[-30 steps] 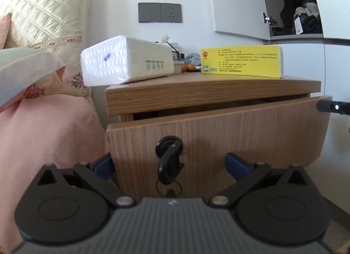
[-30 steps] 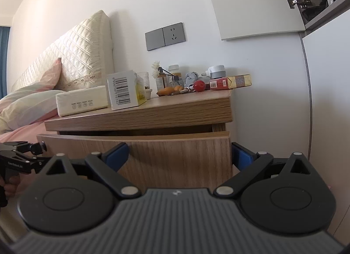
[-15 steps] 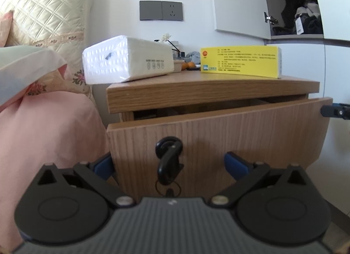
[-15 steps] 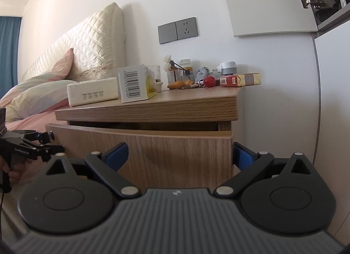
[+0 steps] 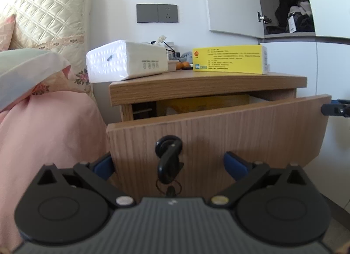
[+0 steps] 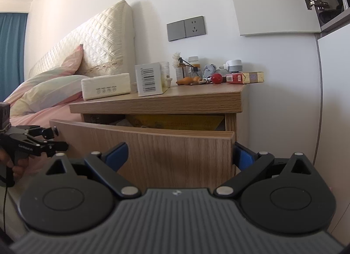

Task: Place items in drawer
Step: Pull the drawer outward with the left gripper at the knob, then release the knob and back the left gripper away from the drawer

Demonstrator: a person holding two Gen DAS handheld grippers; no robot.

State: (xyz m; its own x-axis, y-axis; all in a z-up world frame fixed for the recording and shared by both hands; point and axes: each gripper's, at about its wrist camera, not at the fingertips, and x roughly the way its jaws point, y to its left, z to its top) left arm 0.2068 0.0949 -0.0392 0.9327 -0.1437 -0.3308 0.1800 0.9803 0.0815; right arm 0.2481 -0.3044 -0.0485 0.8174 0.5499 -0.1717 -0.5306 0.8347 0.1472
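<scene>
Wood drawer partly out under nightstand top; something yellow inside. Yellow box, tissue pack on top, so items left to stow. Left gripper, right gripper both spread wide, empty, at drawer front.

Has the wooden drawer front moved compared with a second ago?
Yes. The wooden drawer front has come outward from the wooden nightstand top; the gap beneath the top is wider, now showing yellow packaging inside the drawer.
</scene>
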